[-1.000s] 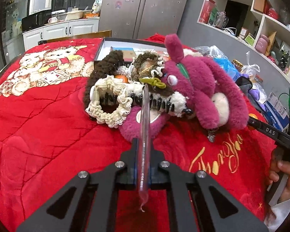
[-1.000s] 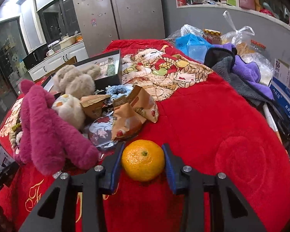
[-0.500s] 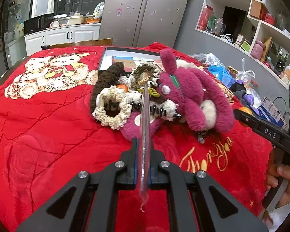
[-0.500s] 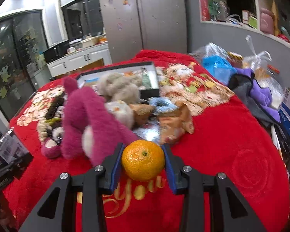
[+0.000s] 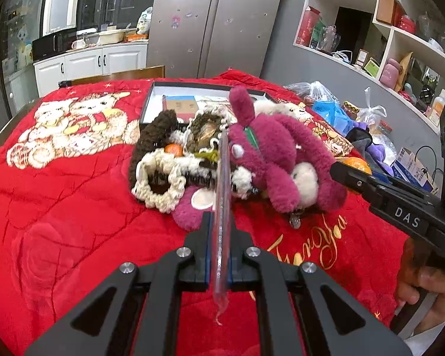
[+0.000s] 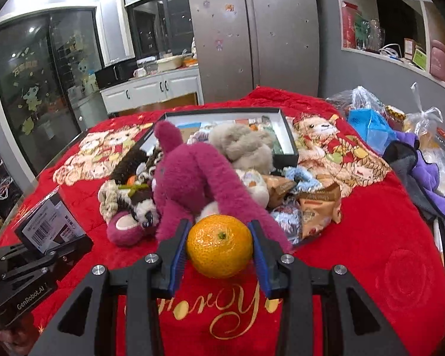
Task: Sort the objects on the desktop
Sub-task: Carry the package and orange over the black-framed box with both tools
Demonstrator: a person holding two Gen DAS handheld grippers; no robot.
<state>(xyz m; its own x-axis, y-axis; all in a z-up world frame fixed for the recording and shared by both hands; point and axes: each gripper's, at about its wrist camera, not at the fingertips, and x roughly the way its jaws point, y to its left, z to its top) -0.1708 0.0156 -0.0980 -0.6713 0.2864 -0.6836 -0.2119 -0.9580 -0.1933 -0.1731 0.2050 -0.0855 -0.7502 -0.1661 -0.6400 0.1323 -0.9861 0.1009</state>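
Note:
My right gripper [image 6: 219,244] is shut on an orange tangerine [image 6: 219,244], held above the red blanket [image 6: 370,255] in front of the pile. My left gripper [image 5: 221,225] is shut on a thin clear plastic strip [image 5: 222,195] that stands edge-on between its pads. A magenta plush bear [image 5: 279,154] lies on the pile, also in the right wrist view as the plush bear [image 6: 198,172]. Around it lie crocheted hair clips [image 5: 160,178], a beige plush [image 6: 246,145] and snack packets [image 6: 320,204]. Behind stands an open black box [image 5: 175,103]. The right gripper [image 5: 350,175] also shows in the left wrist view with the tangerine.
Plastic bags [image 6: 368,118] and purple and grey cloths [image 6: 415,166] crowd the right side of the table. The left gripper's body [image 6: 38,252] shows at the lower left of the right wrist view. A fridge [image 5: 219,20] and shelves [image 5: 400,38] stand behind.
The right gripper has swung left and risen with the tangerine, so the plush bear now lies straight ahead of it. The left gripper has lifted a little with its strip.

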